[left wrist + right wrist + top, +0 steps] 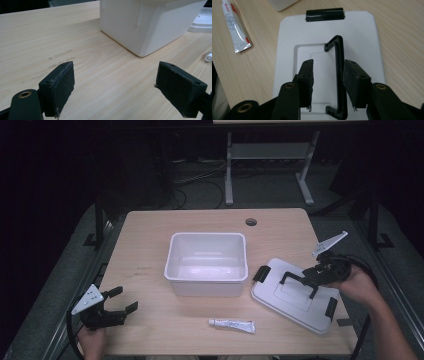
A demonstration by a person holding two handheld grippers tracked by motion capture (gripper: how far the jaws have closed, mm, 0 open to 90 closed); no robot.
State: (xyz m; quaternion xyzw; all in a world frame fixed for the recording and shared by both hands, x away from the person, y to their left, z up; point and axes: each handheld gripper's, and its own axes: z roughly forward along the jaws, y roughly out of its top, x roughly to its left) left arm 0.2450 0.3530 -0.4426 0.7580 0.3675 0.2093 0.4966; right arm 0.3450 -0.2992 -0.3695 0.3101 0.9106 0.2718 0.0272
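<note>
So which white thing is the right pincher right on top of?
The flat white lid with the black handle. The right gripper straddles that handle. The white bin and the little tube lie farther away.

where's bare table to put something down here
Free: the far strip behind the white bin, and the left stretch between the bin and the left gripper. Crowded: the right side, taken by the lid under the right gripper, with the tube in front.
</note>
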